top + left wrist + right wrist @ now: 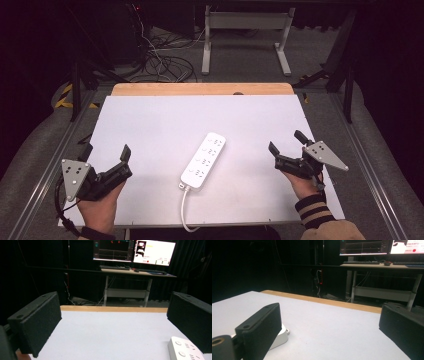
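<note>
A white power strip (204, 160) with several sockets lies diagonally in the middle of the white table (165, 120), its white cable (184, 210) running off the front edge. My left gripper (106, 151) rests near the front left, open, with nothing between its jaws. Its own view catches the strip's end (186, 351) at the lower right, beside the right jaw. My right gripper (286, 141) sits at the front right, open and empty. An end of the strip (280, 337) peeks out behind its left jaw.
A wooden strip (202, 89) edges the table's far side. Beyond it stand a desk frame (245, 40) and loose cables (160, 60) on the floor. Monitors (133, 251) and a keyboard (115, 267) sit on that desk. Metal rails (40, 180) flank the table.
</note>
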Demonstrator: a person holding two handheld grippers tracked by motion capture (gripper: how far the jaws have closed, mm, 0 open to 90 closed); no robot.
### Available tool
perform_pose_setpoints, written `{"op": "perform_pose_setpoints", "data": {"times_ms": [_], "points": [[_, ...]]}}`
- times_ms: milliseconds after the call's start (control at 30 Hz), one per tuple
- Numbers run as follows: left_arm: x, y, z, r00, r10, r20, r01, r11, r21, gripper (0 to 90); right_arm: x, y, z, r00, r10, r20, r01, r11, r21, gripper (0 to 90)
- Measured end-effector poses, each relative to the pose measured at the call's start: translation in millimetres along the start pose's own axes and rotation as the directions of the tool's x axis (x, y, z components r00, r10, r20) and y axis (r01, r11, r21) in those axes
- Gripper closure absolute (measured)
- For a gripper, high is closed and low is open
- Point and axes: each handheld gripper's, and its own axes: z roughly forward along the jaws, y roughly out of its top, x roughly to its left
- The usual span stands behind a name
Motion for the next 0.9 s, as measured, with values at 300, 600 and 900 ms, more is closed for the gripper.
{"op": "perform_pose_setpoints", "data": {"times_ms": [300,600,900], "points": [[-0.8,0.3,0.4,1.0000,0.001,0.007,-0.001,1.0000,0.006,0.2,0.6,0.2,-1.2,1.0000,-0.004,-0.001,0.004,1.000,-0.001,4.7],[7.1,9.1,-4.8,0.9891,-0.054,0.137,0.040,0.9940,0.102,48.5,1.1,0.5,-2.0,1.0000,0.001,-0.002,-0.001,1.000,-0.009,4.9],[9.9,11.3,-8.9,0.9904,-0.047,0.130,0.035,0.9954,0.089,89.8,0.7,0.8,-2.3,1.0000,0.003,-0.005,-0.003,1.000,-0.012,5.4]]}}
